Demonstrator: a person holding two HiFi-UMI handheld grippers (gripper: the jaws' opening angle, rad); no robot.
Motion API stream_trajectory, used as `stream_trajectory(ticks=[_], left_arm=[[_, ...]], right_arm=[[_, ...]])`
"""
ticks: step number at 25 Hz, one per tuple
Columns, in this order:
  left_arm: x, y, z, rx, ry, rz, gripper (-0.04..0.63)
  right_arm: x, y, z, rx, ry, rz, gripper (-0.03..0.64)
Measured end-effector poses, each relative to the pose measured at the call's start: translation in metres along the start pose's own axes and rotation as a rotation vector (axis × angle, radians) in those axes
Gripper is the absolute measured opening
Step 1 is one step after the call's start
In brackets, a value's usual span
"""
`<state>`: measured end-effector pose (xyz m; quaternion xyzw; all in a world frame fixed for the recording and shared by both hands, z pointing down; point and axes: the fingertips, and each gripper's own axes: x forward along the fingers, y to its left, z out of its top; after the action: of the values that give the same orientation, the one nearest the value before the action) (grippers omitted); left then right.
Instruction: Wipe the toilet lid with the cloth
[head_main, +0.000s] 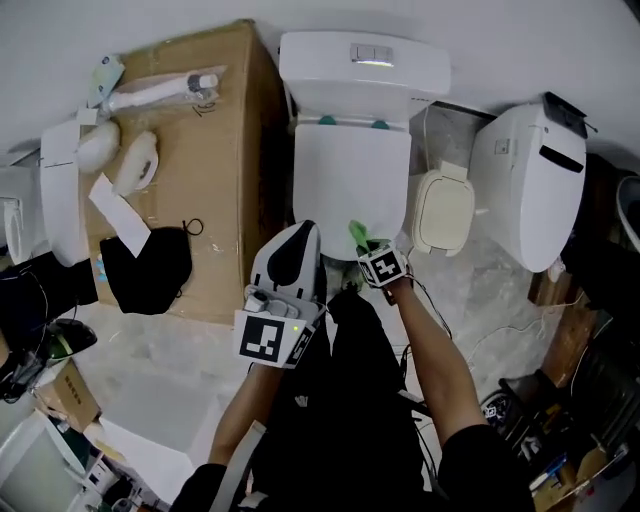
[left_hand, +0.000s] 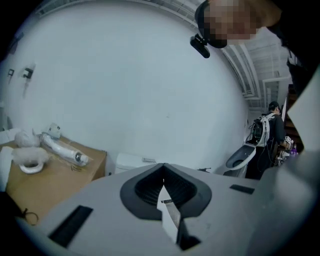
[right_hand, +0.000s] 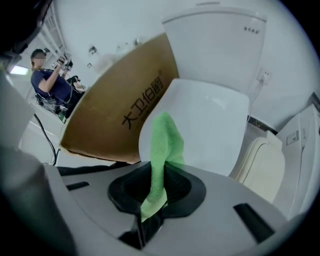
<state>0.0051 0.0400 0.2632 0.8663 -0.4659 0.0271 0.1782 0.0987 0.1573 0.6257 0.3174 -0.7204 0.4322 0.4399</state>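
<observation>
cloth (head_main: 360, 236): one, green, at toilet lid (head_main: 350, 180) six o'clock;
right gripper (right_hand: 157, 187): jaws clamped on cloth;
left gripper (left_hand: 163, 187): jaws together, empty

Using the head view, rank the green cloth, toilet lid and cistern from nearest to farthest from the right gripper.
1. Green cloth: clamped in the right gripper itself.
2. Toilet lid: just ahead of the gripper.
3. Cistern: farthest, at the back.

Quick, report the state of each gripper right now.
Left gripper: closed, nothing between its jaws.
Right gripper: closed on the green fabric cloth.
</observation>
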Motion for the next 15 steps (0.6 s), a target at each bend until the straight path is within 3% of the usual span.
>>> stream_trajectory(ticks=[7, 15], left_arm=[[-0.059, -0.037, 0.092, 0.081, -0.083, 0.067, 0.009], [-0.113, -0.071, 0.154, 0.164, -0.141, 0.112, 0.009]], right_arm=[[-0.144, 0.012, 0.071, -0.067, -0.301, -0.078, 0.055], [-0.319, 0.05, 0.12, 0.002, -0.657, -0.069, 0.055]])
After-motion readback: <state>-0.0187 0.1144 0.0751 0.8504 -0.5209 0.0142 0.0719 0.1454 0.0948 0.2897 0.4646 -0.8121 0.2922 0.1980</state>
